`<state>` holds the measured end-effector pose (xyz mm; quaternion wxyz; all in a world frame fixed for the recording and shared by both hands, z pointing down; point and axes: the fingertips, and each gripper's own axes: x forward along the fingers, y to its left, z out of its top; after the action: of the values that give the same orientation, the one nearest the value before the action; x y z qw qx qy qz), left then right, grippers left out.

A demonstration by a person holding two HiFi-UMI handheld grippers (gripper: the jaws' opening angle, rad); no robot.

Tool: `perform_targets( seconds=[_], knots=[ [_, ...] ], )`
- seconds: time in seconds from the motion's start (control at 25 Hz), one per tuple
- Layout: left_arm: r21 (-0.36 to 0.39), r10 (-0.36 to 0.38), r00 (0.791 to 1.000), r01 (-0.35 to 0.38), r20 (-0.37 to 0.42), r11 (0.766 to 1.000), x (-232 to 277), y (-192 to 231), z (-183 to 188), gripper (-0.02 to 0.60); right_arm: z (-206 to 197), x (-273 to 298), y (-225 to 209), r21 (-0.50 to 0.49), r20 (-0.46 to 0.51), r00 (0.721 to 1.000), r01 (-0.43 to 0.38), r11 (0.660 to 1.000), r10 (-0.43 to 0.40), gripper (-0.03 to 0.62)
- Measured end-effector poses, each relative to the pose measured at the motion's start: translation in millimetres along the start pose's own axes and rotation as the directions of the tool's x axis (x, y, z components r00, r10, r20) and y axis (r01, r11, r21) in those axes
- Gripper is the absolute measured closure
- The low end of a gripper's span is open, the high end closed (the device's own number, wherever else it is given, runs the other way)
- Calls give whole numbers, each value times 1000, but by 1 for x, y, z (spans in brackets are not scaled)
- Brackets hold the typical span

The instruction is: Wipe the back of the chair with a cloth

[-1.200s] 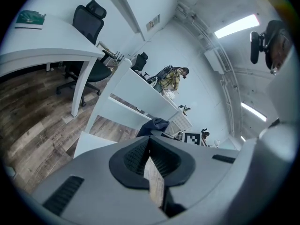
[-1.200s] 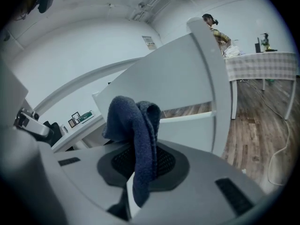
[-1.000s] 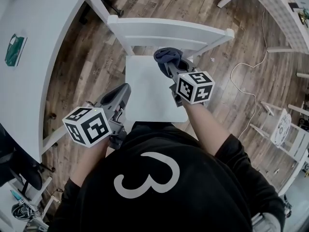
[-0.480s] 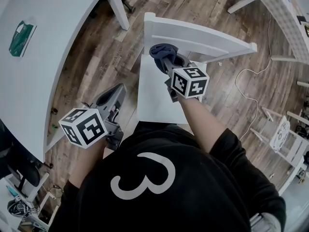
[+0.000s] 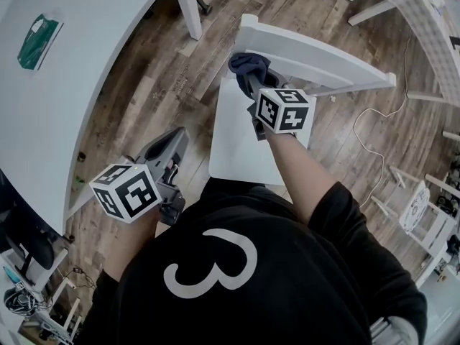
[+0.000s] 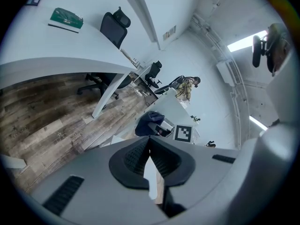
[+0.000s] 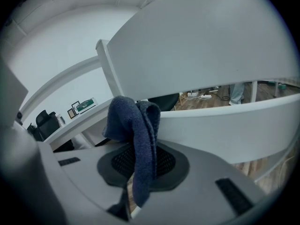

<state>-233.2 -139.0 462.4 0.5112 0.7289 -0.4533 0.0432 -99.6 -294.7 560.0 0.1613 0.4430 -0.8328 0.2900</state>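
The white chair [image 5: 237, 139] stands in front of me, its backrest [image 5: 323, 52] slanting across the top of the head view. My right gripper [image 5: 249, 74] is shut on a dark blue cloth [image 5: 248, 65] and presses it against the left end of the backrest, near the corner post. In the right gripper view the cloth [image 7: 135, 125] hangs folded between the jaws, right in front of the white rails [image 7: 220, 121]. My left gripper [image 5: 172, 144] hangs low at the left of the seat, shut with nothing in it and clear of the chair.
A large white desk [image 5: 86, 70] with a green book [image 5: 39, 31] fills the left. A white cable [image 5: 374, 131] lies on the wood floor right of the chair. A white rack [image 5: 424, 192] stands at the far right. Black office chairs [image 6: 113, 27] stand beyond the desk.
My right gripper has carried the cloth leftward along the backrest, from near its middle to its left end. The left gripper has hardly moved.
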Motion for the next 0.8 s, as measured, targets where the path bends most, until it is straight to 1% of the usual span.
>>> perform_targets(
  seconds=[0.24,0.4,0.64,0.8],
  knots=[
    [-10,26,999,-26,19,1000,-14,6,-5,568,2,8,-2,11,0,1000,16,1000,-16,543],
    [-15,36,999,-36,25,999,-17,4,-12,568,4,4,-6,-2,10,999,39,999,-39,543],
    [-5,39,999,-39,12,999,-12,-4,-21,568,3,-7,-23,-17,24,997,67,998,-66,543],
    [11,36,999,-36,1,999,-6,-15,-24,568,2,-20,-40,-1,34,996,83,997,-83,543]
  ],
)
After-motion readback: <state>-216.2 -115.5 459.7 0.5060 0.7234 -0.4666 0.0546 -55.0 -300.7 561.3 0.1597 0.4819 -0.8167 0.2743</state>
